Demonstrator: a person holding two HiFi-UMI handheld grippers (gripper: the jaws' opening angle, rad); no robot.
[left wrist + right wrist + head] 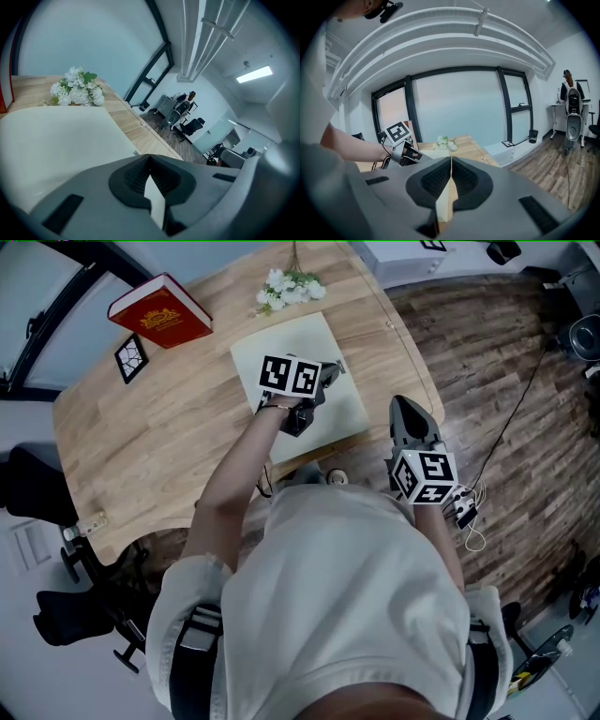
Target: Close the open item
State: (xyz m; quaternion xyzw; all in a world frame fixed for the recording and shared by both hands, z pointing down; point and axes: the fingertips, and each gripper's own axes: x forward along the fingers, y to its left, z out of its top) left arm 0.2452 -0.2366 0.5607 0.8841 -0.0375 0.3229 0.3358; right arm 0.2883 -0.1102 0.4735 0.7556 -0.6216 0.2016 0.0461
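left hand-held gripper (pixel 334 373): jaws clenched, empty, tip over the cream book | cream book (pixel 352 413): flat on desk (pixel 141 446), under left hand-held gripper, white flowers (pixel 291 287) just beyond | right hand-held gripper (pixel 405 411): clenched, empty, past the desk's edge, apart from book

One red book (pixel 161 311), one cream book (pixel 298 337), one bouquet (pixel 289 287) (white), one card (pixel 130 358).

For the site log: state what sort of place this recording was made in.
Most likely an office or workroom: a wooden desk with a red book on it, swivel office chairs in the background, and a tall dark-framed window.
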